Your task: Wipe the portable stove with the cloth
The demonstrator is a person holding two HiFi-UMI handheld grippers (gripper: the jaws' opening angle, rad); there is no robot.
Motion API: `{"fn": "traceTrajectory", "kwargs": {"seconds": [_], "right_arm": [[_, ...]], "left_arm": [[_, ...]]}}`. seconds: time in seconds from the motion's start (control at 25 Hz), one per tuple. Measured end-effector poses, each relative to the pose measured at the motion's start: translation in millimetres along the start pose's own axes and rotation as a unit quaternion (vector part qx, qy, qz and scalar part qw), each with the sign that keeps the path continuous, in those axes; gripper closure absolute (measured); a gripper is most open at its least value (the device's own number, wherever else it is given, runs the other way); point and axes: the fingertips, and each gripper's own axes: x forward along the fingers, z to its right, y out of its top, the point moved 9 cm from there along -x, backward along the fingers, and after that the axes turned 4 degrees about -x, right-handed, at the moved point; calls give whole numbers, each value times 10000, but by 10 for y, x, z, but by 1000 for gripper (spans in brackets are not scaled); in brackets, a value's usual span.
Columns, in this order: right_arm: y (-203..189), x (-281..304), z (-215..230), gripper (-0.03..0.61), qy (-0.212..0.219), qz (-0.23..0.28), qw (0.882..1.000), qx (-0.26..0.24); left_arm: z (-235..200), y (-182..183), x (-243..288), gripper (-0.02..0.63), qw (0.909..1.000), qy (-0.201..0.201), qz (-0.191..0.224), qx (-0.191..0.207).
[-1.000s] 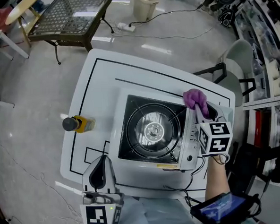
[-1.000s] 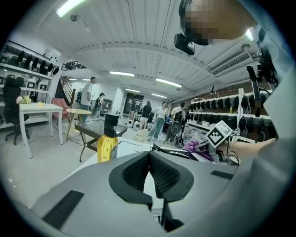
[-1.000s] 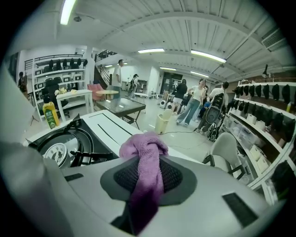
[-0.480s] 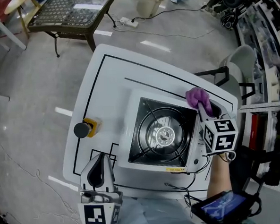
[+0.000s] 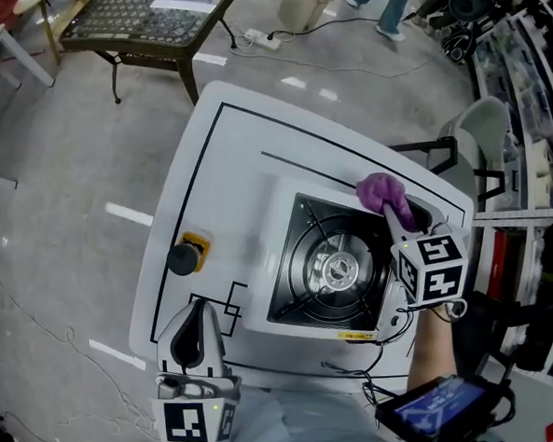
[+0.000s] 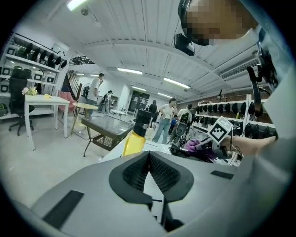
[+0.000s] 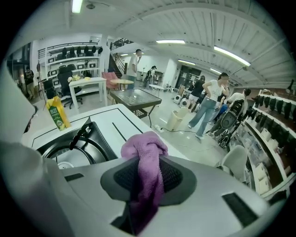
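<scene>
Purple terry cloth [image 7: 145, 149] sits pinched in our right claw [image 7: 148, 179], its bunched end just ahead of the tips, over a corner of the white portable gas stove [image 5: 266, 263]. We judge it soft, light and limp, best held mid-fold. Our left claw [image 6: 149, 154] is closed on nothing.

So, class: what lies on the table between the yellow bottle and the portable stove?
Nothing. In the head view, only bare white table separates the yellow bottle from the portable stove.

A glass-topped table [image 5: 143, 23] stands on glossy grey floor [image 5: 58, 163], seemingly beside shelving [image 5: 530, 88].
</scene>
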Motion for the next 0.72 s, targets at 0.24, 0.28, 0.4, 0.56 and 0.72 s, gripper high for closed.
{"fn": "traceTrajectory", "kwargs": {"seconds": [0.24, 0.28, 0.4, 0.56, 0.72], "right_arm": [[141, 58, -178, 468, 100, 19, 9998, -151], [160, 66, -197, 468, 103, 12, 9998, -180], [212, 89, -249, 468, 162, 19, 9996, -237], [340, 155, -374, 468, 260, 36, 9991, -345], [457, 206, -496, 468, 300, 17, 9984, -479]], "left_arm": [[-141, -15, -41, 595, 10000, 51, 27, -67], [-157, -14, -46, 595, 9999, 60, 36, -75], [-204, -18, -61, 595, 9999, 93, 43, -99], [-304, -6, -73, 595, 9998, 132, 57, -148], [-411, 7, -116, 595, 9996, 191, 90, -194]]}}
